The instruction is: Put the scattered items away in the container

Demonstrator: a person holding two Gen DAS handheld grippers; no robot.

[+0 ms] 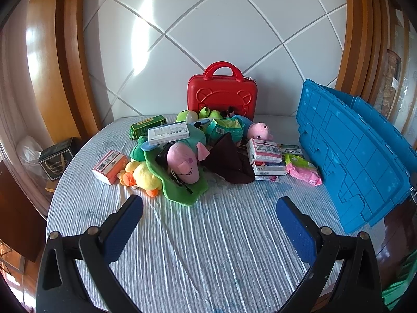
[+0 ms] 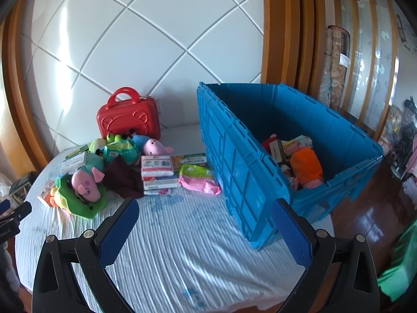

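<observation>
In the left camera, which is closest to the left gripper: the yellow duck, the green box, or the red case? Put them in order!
From the open left gripper:
1. Yellow duck, just ahead, to the left, at the pile's near edge.
2. Green box, farther back on the left, behind the pile.
3. Red case, at the very back, standing against the wall.
</observation>
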